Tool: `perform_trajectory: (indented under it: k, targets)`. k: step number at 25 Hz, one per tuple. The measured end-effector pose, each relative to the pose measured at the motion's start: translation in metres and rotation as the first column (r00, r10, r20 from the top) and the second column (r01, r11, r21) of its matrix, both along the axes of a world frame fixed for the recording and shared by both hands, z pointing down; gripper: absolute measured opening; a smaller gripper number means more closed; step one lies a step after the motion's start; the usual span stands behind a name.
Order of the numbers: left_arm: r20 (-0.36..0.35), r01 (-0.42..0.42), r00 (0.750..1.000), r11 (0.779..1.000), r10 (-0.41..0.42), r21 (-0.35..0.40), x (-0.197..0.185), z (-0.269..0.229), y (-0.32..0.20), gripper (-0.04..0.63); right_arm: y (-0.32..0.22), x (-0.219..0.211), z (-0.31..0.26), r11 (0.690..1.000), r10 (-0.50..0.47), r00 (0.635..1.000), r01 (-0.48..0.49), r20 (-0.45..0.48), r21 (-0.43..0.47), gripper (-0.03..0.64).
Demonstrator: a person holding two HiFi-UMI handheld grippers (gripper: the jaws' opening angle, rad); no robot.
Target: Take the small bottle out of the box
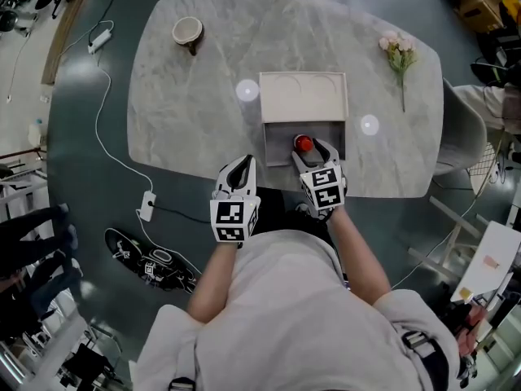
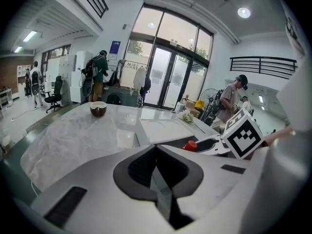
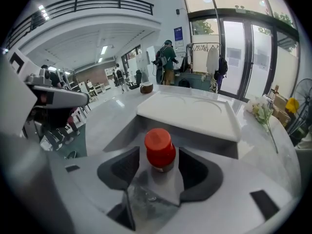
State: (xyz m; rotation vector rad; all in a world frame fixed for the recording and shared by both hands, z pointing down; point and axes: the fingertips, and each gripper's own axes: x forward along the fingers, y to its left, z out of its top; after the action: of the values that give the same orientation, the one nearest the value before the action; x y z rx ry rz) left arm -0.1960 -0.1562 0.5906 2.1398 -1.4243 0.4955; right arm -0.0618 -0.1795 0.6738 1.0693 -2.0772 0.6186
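A small bottle with a red cap point(image 1: 303, 143) stands upright in the open grey box point(image 1: 277, 139), near its front. The box's white lid point(image 1: 303, 96) lies flipped back behind it. My right gripper point(image 1: 313, 150) reaches down into the box. In the right gripper view the bottle point(image 3: 158, 143) stands between the pads of that gripper point(image 3: 159, 150), with a small gap at each side, so the jaws are open. My left gripper point(image 1: 242, 168) hovers at the table's near edge, left of the box, shut and empty point(image 2: 156, 146). From it I see the red cap point(image 2: 190, 145).
On the marble table point(image 1: 195, 112), a brown bowl point(image 1: 187, 31) sits at the far left and a sprig of flowers point(image 1: 399, 55) at the far right. A white cable and power strip point(image 1: 146, 206) lie on the floor. People stand in the background point(image 2: 99, 77).
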Motion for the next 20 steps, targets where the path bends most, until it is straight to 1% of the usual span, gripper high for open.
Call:
perform_trajectory:
  k: [6,11,13,14,20]
  targets:
    - [-0.008,-0.024,1.000,1.000,0.024,-0.004,-0.008,0.002,-0.011,0.024,-0.004,-0.008,0.007,1.000,0.017,0.999,-0.018,-0.035,-0.020,0.252]
    - [-0.009,-0.043,0.999,0.999,0.042,-0.010,-0.012,0.005,-0.016,0.023,-0.007,-0.004,0.013,0.998,0.061,0.996,-0.064,-0.066,-0.031,0.252]
    - [-0.011,-0.047,0.999,0.999,0.047,-0.011,-0.014,0.007,-0.018,0.025,-0.008,-0.002,0.014,0.997,0.072,0.994,-0.074,-0.076,-0.028,0.246]
    - [-0.011,-0.049,0.999,0.999,0.049,-0.012,-0.014,0.008,-0.019,0.025,-0.009,-0.003,0.014,0.997,0.073,0.994,-0.075,-0.080,-0.025,0.224]
    - [-0.008,-0.073,0.997,0.997,0.073,-0.017,-0.009,0.012,-0.021,0.025,-0.007,0.000,0.010,0.997,0.071,0.995,-0.072,-0.076,-0.010,0.219]
